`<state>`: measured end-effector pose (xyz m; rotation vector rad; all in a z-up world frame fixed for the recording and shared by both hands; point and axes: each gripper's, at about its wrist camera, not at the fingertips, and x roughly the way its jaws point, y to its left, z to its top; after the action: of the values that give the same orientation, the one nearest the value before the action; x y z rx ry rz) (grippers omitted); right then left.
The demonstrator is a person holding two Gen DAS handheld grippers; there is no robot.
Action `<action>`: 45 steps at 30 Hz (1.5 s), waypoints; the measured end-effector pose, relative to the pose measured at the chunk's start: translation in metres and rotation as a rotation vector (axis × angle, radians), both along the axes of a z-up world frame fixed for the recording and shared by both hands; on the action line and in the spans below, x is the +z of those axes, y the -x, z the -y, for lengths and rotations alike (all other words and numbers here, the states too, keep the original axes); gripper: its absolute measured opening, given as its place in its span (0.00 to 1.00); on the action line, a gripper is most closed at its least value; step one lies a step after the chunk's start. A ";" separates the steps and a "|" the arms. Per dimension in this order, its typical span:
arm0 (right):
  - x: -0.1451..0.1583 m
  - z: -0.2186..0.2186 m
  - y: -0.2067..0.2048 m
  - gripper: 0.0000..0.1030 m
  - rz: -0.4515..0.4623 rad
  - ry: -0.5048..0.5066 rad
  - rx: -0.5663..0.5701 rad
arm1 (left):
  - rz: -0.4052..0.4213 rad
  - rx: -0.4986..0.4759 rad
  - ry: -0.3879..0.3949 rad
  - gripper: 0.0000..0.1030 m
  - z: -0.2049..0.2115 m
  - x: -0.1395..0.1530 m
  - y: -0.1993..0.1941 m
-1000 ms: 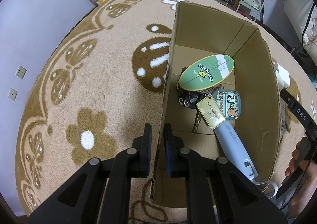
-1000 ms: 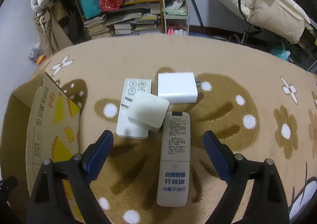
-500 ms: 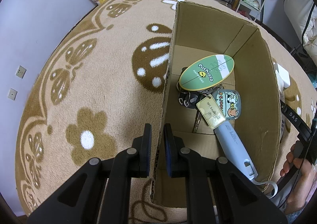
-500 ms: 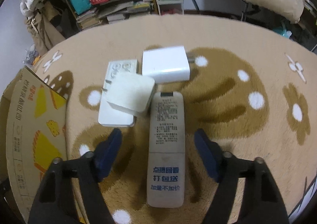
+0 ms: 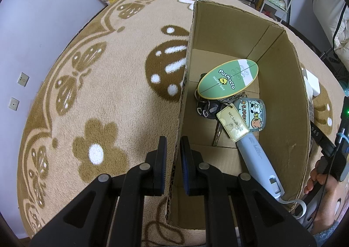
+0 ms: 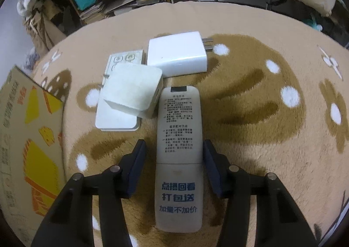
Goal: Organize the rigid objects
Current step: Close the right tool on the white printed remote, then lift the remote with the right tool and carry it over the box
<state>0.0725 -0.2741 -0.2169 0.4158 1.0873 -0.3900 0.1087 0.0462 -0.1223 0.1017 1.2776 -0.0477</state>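
My left gripper (image 5: 173,151) is shut on the left wall of an open cardboard box (image 5: 281,94), one finger outside and one inside. The box holds a green oval tag (image 5: 228,81), a bunch of keys (image 5: 207,108), a cartoon tag (image 5: 253,114) and a pale blue handled tool (image 5: 257,159). My right gripper (image 6: 174,148) straddles a cream remote (image 6: 178,138) lying face down on the rug. Its jaws are closing, and a gap still shows at the left pad.
Beyond the remote lie a white charger (image 6: 176,55) and a yellowed charger (image 6: 133,92) resting on a flat white panel (image 6: 117,122). The box's printed side (image 6: 28,138) stands to the left. A person's hand (image 5: 316,179) is beside the box. Shelves crowd the rug's far edge.
My right gripper has come down over the remote and its jaws have narrowed around it. The left gripper and the box have not moved.
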 end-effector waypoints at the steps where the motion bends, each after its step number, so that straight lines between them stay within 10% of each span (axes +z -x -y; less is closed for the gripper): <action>1: -0.001 -0.002 -0.001 0.55 -0.003 0.016 0.008 | 0.000 0.000 -0.001 0.12 0.000 0.000 0.000; 22: 0.040 -0.005 0.013 0.43 0.103 0.072 -0.089 | -0.004 0.000 -0.002 0.12 0.000 -0.002 0.000; 45: 0.124 -0.057 0.001 0.40 0.361 0.012 0.112 | -0.005 0.001 -0.001 0.12 0.001 -0.002 0.000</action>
<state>0.0713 -0.2172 -0.0932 0.3951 0.7522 -0.2112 0.1084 0.0452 -0.1243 0.1019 1.2826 -0.0469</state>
